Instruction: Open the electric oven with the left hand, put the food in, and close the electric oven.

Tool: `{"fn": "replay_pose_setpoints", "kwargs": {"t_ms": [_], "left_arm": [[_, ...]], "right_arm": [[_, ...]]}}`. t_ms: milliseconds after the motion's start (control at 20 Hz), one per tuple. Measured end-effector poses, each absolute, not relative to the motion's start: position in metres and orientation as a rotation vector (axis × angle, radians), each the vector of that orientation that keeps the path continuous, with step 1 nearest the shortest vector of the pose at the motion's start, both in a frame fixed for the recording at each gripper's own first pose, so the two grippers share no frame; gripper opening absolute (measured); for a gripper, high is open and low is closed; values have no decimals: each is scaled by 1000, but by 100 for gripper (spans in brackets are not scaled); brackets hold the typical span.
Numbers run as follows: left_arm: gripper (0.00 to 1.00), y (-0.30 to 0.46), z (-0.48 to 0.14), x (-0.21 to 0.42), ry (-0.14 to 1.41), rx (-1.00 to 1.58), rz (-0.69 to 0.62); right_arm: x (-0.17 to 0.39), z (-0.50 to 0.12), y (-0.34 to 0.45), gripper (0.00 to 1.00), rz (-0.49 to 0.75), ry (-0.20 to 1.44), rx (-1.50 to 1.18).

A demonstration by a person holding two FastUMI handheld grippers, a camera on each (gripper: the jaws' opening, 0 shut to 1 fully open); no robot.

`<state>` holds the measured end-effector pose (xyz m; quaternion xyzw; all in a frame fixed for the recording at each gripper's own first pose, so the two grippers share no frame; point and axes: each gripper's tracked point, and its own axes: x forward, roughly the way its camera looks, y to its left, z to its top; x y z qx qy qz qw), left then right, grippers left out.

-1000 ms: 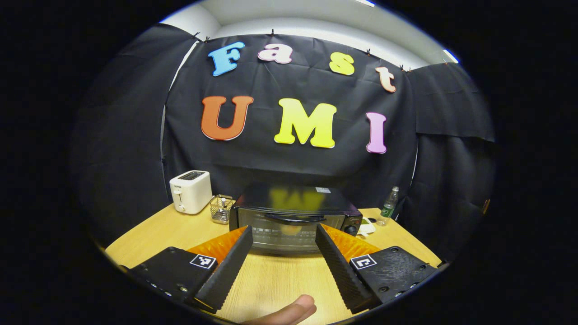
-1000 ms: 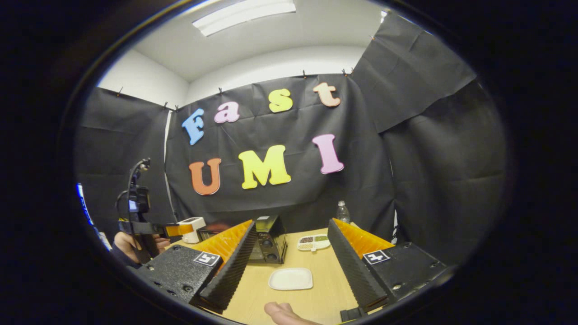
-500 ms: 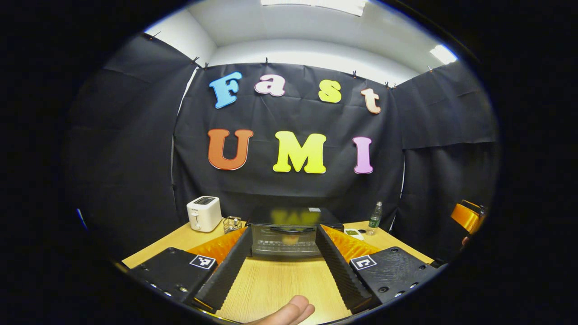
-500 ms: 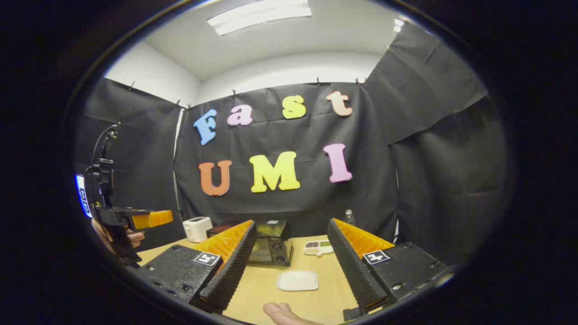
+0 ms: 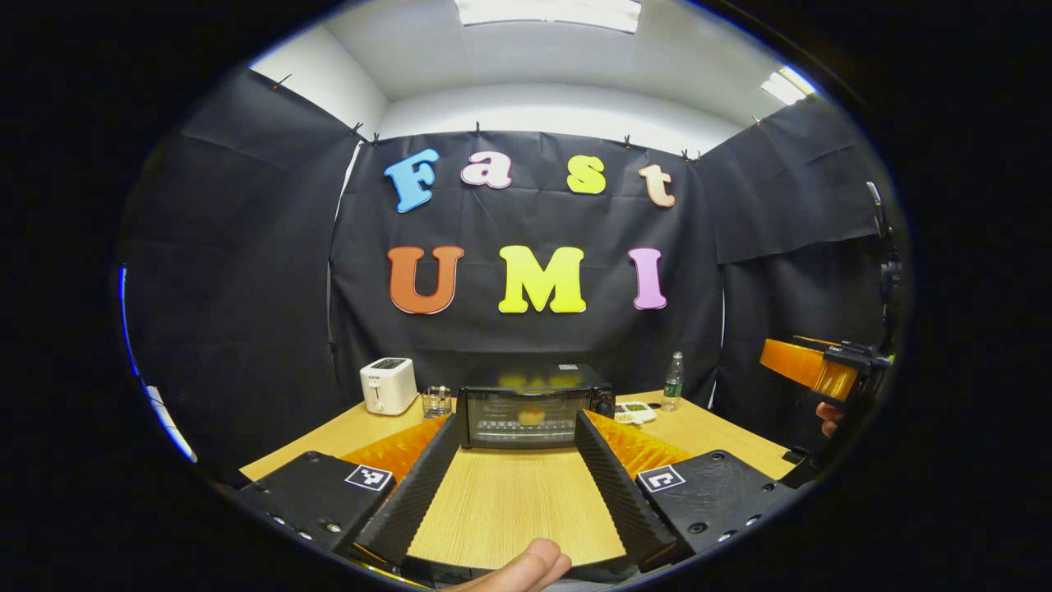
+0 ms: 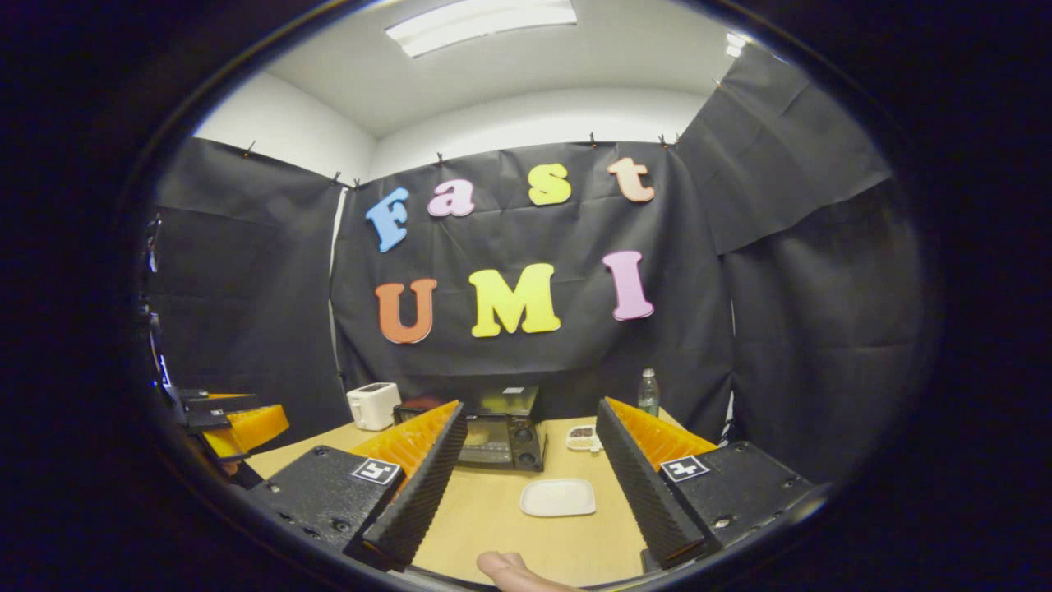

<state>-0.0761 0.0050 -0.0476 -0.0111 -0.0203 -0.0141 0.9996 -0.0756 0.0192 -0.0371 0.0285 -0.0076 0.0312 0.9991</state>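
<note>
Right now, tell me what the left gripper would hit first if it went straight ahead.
Likely the electric oven: its closed glass door sits between the open left gripper fingers' line, with bare table before it. Depth is uncertain.

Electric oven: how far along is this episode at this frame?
Looks finished. The electric oven has its door shut, with food visible behind the glass. The white plate lies bare. Left gripper and right gripper are open, holding nothing, away from the oven. Nothing appears left.

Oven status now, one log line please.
oven: door shut, food inside | left tool: open, clear | right tool: open, above plate
</note>
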Motion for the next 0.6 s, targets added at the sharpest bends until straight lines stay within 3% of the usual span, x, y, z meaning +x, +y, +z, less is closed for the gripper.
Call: {"fn": "replay_pose_setpoints", "kwargs": {"t_ms": [550, 600], "left_arm": [[93, -8, -40, -87, -55, -15, -69], [83, -8, -41, -85, -48, -17, -71]], "right_arm": [[-83, -34, 30, 96, 77, -32, 29], [-82, -35, 30, 96, 78, -28, 32]]}}
